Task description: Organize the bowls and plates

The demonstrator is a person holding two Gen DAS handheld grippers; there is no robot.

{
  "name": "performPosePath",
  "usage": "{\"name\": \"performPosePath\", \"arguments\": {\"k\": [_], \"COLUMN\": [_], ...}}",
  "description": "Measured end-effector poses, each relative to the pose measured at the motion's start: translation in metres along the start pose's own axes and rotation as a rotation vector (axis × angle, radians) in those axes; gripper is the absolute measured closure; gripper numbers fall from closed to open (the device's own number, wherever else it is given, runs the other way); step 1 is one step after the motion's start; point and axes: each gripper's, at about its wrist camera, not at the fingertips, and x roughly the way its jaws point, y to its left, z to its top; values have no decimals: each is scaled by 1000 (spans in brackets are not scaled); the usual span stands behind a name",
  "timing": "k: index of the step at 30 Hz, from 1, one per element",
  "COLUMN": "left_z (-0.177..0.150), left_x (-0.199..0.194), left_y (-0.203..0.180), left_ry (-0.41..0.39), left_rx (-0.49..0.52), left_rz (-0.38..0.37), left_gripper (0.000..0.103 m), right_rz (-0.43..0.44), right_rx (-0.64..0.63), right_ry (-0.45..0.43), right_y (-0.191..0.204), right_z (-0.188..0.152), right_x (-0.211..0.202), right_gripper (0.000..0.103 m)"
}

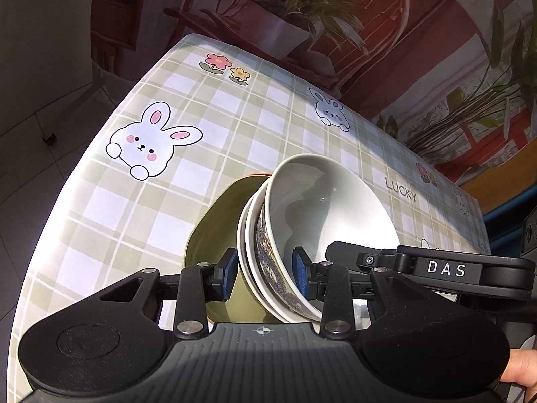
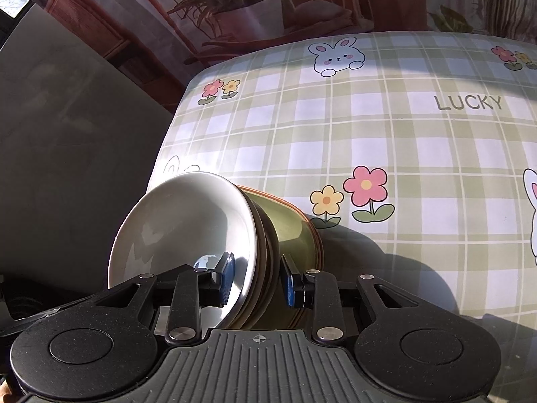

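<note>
A nested stack of bowls sits on a green plate, all held tilted above the checked tablecloth. The top bowl is white inside with a blue pattern outside. My left gripper is shut on the stack's rim, one blue pad inside the top bowl and one outside. In the right wrist view the same white bowl stack and green plate show from the other side. My right gripper is shut on the opposite rim of the stack.
The table has a green-and-white cloth with rabbits, flowers and the word LUCKY. Its left edge drops to a tiled floor. Potted plants stand behind the far edge.
</note>
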Motion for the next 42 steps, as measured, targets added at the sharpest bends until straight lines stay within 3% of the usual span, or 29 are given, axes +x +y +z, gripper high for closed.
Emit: {"name": "performPosePath", "arguments": {"k": [9,17,26,28,32,42], "left_z": [0,6,5,5,4,-3], "left_x": [-1,-18,-26,-29,-38,-68], "left_y": [3,-7,-6,-9,-16,-39], "left_ry": [7,-68,-104,-114,-142,-196], "left_rx": [-9,39,51,60,97,168], "left_rz": [-12,20,54,63,95,144], "left_gripper": [64,43,39,36,19,3], "right_rz": [-40,-78,-105,-112,-125,-163], "right_rx": [-47,-141,-210,-228,-252,-271], "right_ry": [-12,-37,-99,-112,-140,-213], "right_y": [10,24,32,33,33,22], "right_z": [1,0,1,0,-2,-12], "right_x": [2,-2,-25,-31,-46,-85], "right_gripper": [76,68,64,60,55,33]}}
